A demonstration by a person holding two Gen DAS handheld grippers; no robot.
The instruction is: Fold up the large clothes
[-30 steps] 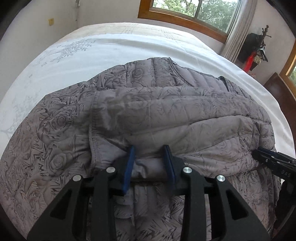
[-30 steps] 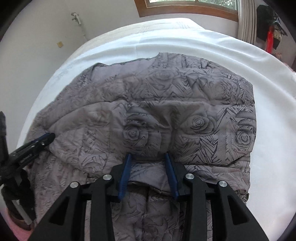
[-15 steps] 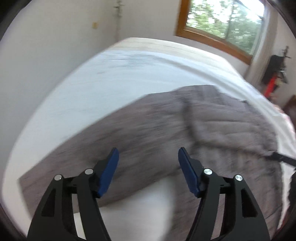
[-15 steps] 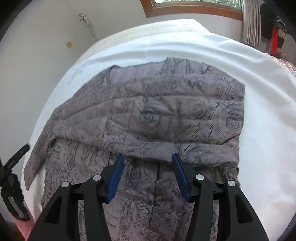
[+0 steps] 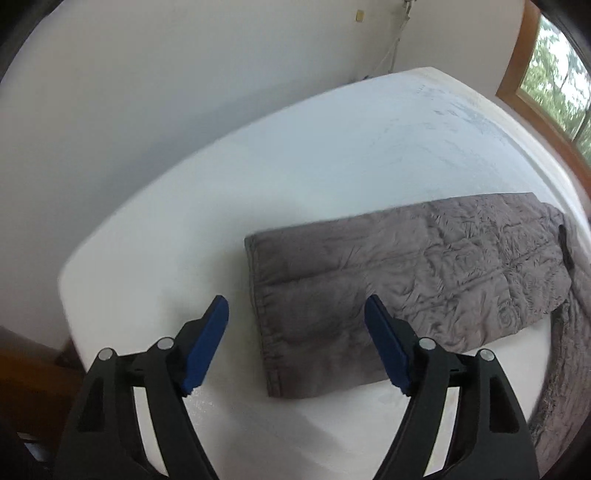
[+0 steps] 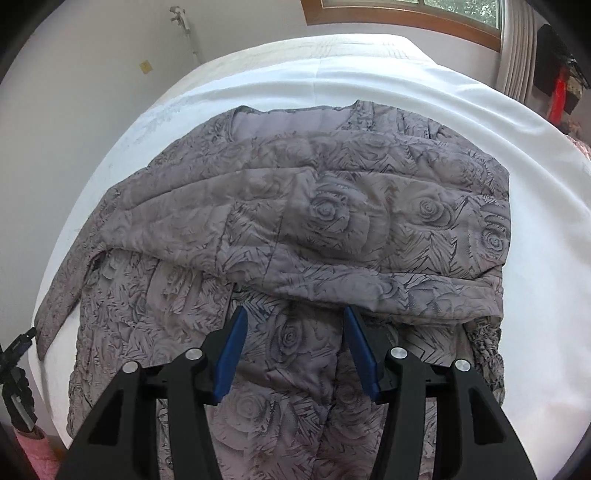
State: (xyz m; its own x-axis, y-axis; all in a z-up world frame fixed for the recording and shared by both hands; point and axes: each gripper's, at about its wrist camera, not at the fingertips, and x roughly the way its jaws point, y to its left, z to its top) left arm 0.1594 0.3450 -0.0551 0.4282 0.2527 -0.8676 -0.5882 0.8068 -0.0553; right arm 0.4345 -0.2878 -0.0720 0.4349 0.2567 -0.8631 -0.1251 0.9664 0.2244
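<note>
A grey quilted jacket with a rose print (image 6: 332, 229) lies on the white bed (image 6: 535, 258), its upper part folded down over the body. In the left wrist view one sleeve (image 5: 388, 280) stretches out flat, its cuff end toward me. My left gripper (image 5: 295, 314) is open and empty, hovering above the cuff end. My right gripper (image 6: 293, 325) is open and empty, just above the jacket's lower body, near the edge of the folded layer. The left gripper shows at the left edge of the right wrist view (image 6: 14, 350).
The bed's left edge (image 5: 74, 295) drops beside a white wall (image 5: 184, 92). A wood-framed window (image 6: 406, 14) is at the far side. Curtains (image 6: 517, 48) and a red and black object (image 6: 561, 92) stand at the far right. A pink item (image 6: 33, 443) is at the lower left.
Both grippers let go of the folded jacket layer and opened. The left one swung left to above the sleeve cuff; the right one drew back slightly.
</note>
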